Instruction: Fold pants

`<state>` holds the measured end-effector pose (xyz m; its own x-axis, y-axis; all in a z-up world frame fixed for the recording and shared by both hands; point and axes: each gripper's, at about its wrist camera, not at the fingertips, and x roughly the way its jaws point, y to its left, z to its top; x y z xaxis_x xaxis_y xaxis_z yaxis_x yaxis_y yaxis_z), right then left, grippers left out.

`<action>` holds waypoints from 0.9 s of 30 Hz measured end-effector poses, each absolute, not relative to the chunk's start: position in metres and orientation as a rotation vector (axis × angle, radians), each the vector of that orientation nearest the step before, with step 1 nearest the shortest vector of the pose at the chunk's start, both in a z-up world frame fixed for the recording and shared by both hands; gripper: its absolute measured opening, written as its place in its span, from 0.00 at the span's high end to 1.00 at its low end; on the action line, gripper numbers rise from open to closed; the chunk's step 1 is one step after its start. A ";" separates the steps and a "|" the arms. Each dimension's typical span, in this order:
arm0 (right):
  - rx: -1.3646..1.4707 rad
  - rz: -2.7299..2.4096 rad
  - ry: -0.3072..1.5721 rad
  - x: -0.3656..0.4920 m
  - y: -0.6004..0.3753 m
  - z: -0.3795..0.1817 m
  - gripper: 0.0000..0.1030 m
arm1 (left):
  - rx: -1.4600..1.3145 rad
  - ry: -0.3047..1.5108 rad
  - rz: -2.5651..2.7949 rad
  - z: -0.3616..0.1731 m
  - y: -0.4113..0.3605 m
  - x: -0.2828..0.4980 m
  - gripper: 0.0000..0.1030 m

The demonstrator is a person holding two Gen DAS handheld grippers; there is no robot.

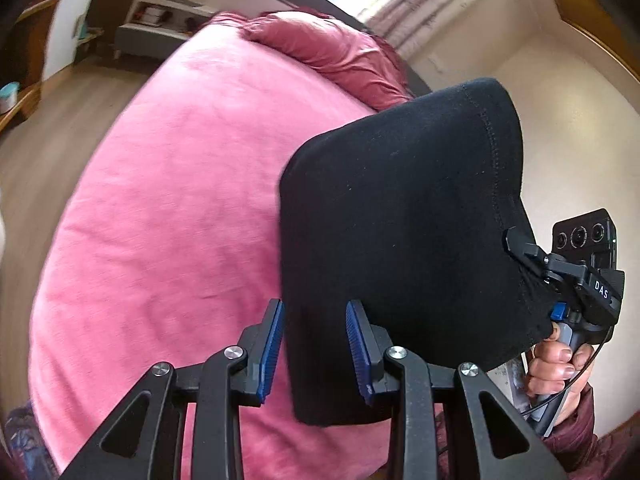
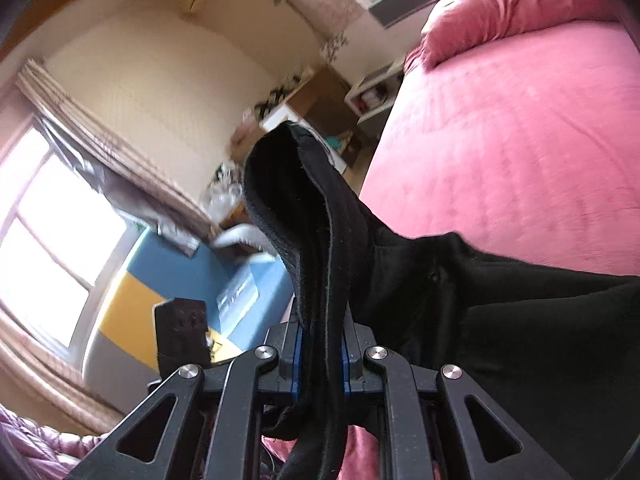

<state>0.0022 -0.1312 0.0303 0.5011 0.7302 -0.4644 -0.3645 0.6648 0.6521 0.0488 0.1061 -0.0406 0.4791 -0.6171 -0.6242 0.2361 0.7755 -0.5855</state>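
Right gripper (image 2: 320, 356) is clamped tight on the black pants (image 1: 404, 248), lifted above the pink bed (image 1: 160, 200). Left gripper (image 1: 316, 352) stands part open, fabric edge between its pads, unpinched.

Pants held up over the bed between the two tongs

In the left wrist view the pants (image 1: 400, 240) hang in the air above the bed (image 1: 160, 220), right of its middle; their lower edge falls between the parted pads of the left tongs (image 1: 314, 352), without a clear pinch. The right tongs (image 1: 532, 264) grip the cloth's right edge, with a hand (image 1: 560, 364) on the grip below. A pillow (image 1: 332, 52) lies at the bed's far end, a low shelf (image 1: 160, 16) on the floor beyond. In the right wrist view the right tongs (image 2: 320, 356) clamp a bunched fold, the bed to the right
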 end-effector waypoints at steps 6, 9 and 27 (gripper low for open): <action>0.554 0.596 0.764 -0.020 -0.174 0.032 0.86 | -0.405 0.948 -0.626 -0.036 0.066 0.058 0.69; 0.582 0.518 0.770 -0.026 -0.203 0.021 0.86 | -0.386 0.971 -0.663 -0.040 0.050 0.059 0.69; 0.681 0.181 0.917 -0.036 -0.318 -0.062 0.86 | -0.300 1.105 -0.814 -0.066 -0.019 0.054 0.69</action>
<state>-0.0359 -0.3179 -0.0615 0.6094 0.4223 -0.6710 0.1354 0.7784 0.6130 0.0538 -0.0188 -0.0661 0.2030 -0.7118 -0.6724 0.4313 0.6815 -0.5913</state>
